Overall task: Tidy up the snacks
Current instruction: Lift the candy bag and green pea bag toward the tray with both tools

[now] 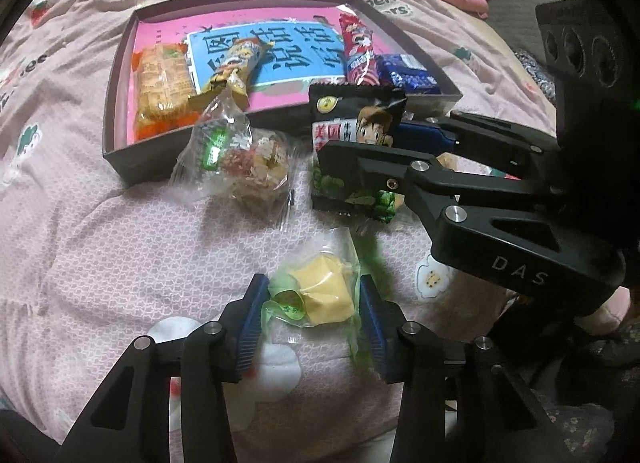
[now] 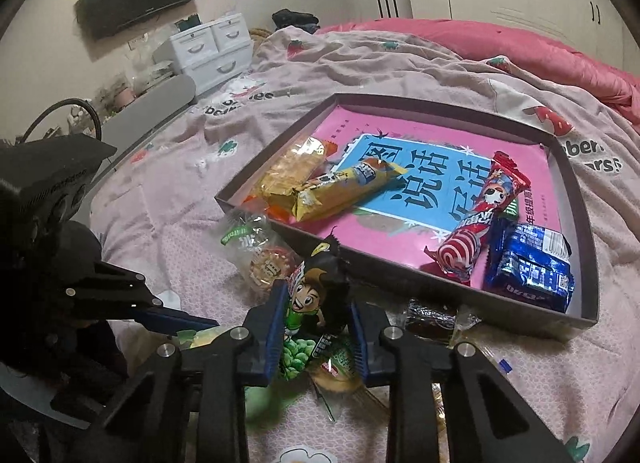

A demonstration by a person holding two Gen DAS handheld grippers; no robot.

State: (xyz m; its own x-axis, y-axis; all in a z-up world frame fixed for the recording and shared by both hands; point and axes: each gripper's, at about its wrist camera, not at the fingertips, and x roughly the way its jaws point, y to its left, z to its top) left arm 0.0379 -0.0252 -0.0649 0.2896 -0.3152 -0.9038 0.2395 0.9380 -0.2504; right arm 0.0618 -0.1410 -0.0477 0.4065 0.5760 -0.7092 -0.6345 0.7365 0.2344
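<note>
In the left wrist view my left gripper (image 1: pixel 312 323) lies low on the pink bedspread. Its blue pads touch both sides of a clear packet with a yellow cake (image 1: pixel 324 295). My right gripper (image 2: pixel 318 327) is shut on a black cartoon packet of green peas (image 2: pixel 316 295), which is crumpled between the pads just in front of the tray. The same packet (image 1: pixel 356 131) and right gripper (image 1: pixel 384 143) show from the side. The dark tray (image 2: pixel 576 223) holds an orange cracker pack (image 2: pixel 288 171), a yellow bar (image 2: pixel 344 191), a red bar (image 2: pixel 480 219) and a blue packet (image 2: pixel 528 267).
A clear rice-cracker packet (image 1: pixel 240 155) lies on the bedspread against the tray's front wall (image 1: pixel 160 159). A brown wrapped snack (image 2: pixel 432 319) sits by the tray's near edge. A pink quilt (image 2: pixel 520 47) is bunched behind. White drawers (image 2: pixel 208 51) stand beyond the bed.
</note>
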